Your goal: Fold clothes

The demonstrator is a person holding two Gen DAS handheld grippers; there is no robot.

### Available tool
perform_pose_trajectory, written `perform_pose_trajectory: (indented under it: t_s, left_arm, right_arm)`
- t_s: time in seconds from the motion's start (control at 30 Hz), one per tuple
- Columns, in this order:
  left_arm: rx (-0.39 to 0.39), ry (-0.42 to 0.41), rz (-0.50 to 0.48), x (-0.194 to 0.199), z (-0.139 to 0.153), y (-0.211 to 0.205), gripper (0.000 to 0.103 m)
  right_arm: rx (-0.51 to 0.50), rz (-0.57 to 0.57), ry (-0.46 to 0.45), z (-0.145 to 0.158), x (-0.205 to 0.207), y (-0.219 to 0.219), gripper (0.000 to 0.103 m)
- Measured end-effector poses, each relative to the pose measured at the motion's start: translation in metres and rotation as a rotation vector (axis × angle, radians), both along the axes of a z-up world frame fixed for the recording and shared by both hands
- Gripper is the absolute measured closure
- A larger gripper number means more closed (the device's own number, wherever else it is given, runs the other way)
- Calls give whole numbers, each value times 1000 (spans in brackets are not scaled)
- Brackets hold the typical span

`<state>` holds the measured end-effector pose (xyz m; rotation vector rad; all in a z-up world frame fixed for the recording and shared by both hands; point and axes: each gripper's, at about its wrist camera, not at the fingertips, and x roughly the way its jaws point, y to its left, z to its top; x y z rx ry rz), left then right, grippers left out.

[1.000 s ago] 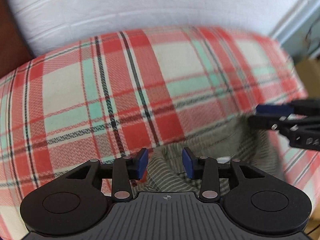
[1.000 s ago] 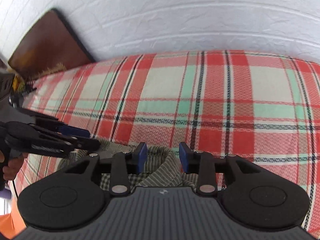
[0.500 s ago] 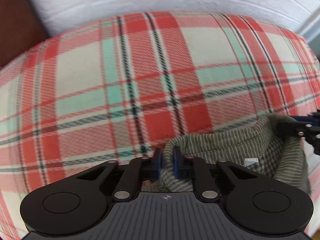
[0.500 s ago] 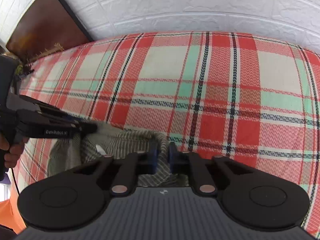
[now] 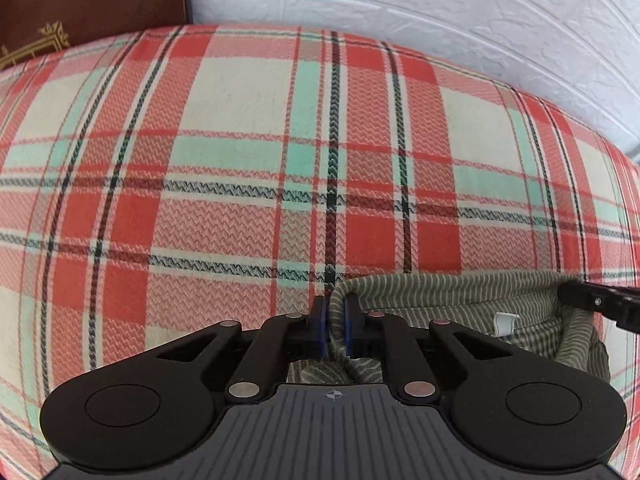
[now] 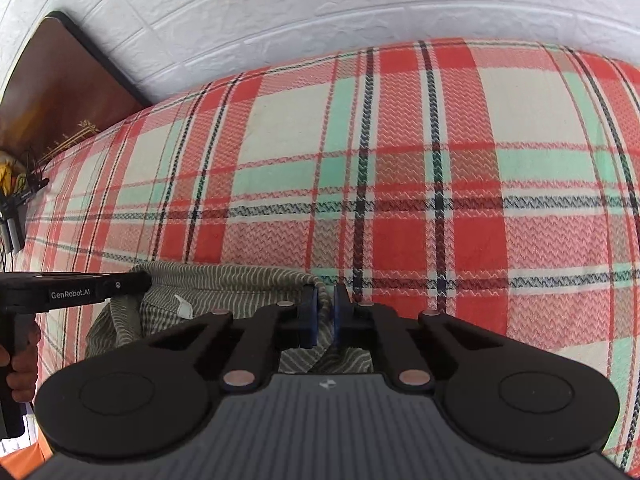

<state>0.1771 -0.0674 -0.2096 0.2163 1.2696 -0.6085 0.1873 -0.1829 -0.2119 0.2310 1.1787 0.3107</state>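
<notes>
both grippers, open a second ago, now pinch the green striped shirt (image 5: pixel 448 300) low in frame on the plaid bed (image 5: pixel 256 184): left gripper (image 5: pixel 335 322), right gripper (image 6: pixel 325 312). it seems ready to lift and fold.

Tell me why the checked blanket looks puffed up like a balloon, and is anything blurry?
Left wrist view: the fisheye lens bends the flat red, cream and mint plaid blanket into a dome; everything looks sharp and evenly lit. Right wrist view: same bulge, the white brick-pattern wall curves too; the green striped garment is crisp, with no glare.
</notes>
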Motion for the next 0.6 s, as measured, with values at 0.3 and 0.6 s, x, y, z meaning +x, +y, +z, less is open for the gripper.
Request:
perform_pose_trajectory:
  t_s: [0.3, 0.6]
  left_arm:
    - [16, -2, 3, 1, -4, 0, 94]
    - [-22, 31, 14, 1, 0, 5, 103]
  right_arm:
    - [-54, 23, -22, 0, -1, 7, 96]
    - [-44, 37, -27, 1, -2, 5, 96]
